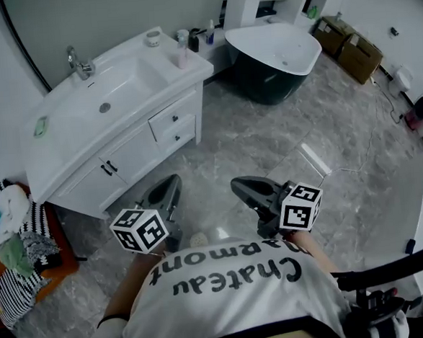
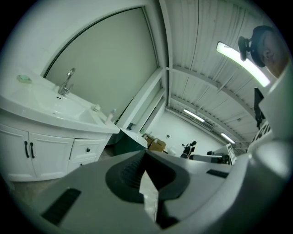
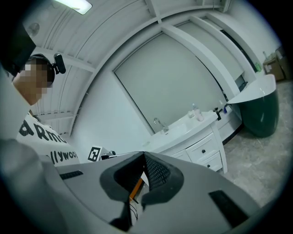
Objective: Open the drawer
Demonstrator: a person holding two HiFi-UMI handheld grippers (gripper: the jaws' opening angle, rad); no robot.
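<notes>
Two drawers (image 1: 172, 120) are stacked at the vanity's (image 1: 135, 157) right end, both flush shut, with white fronts and small dark knobs. Dark bathtub (image 1: 272, 59) just right of the vanity, clothes pile (image 1: 14, 236) at its left. Left gripper (image 1: 169, 186) and right gripper (image 1: 242, 187) are well short of the vanity front, jaws closed, empty.

T-shirt (image 1: 235, 300): "Chateau" + part. "…rmont", upside down; also part. "…llywoo".

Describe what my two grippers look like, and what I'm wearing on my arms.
The left gripper and right gripper look alike: smooth grey moulded bodies tapering to a rounded nose, with dark ribbed pads inside. Each carries a white cube printed with black square markers. A thin orange cable shows inside the right one. You wear a white short-sleeved T-shirt with dark lettering.
</notes>
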